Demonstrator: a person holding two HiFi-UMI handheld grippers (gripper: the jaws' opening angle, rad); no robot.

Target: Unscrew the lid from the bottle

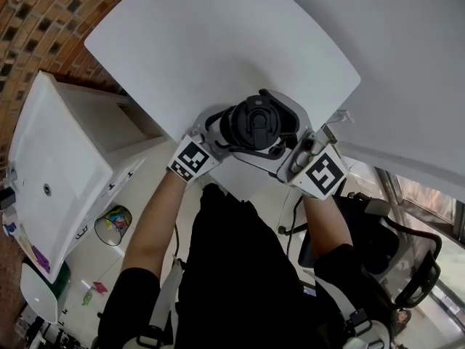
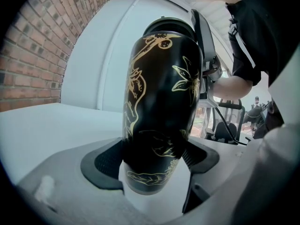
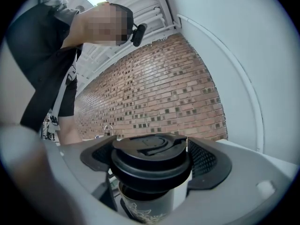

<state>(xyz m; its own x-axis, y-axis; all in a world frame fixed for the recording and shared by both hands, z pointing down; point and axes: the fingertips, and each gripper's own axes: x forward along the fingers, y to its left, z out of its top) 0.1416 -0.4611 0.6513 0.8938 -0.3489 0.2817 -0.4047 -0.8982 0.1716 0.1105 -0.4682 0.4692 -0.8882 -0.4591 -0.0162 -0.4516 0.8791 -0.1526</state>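
Observation:
A black bottle [image 2: 161, 102] with gold drawings is held between both grippers over the near edge of the white table [image 1: 218, 42]. My left gripper [image 2: 152, 161] is shut on the bottle's lower body, its dark pads [image 2: 105, 161] pressing each side. My right gripper [image 3: 150, 158] is shut on the black lid [image 3: 150, 163] at the bottle's mouth, with the bottle's rim [image 3: 145, 203] showing just under it. I cannot tell whether the lid is still threaded on. From the head view the lid [image 1: 258, 122] faces up between the left gripper [image 1: 218, 133] and the right gripper [image 1: 290, 144].
A white cabinet [image 1: 58, 166] stands at the left beside a brick wall [image 1: 43, 20]. A small bin [image 1: 112, 224] with coloured items sits on the floor below it. A dark chair [image 1: 407, 260] is at the lower right. The table stretches away beyond the bottle.

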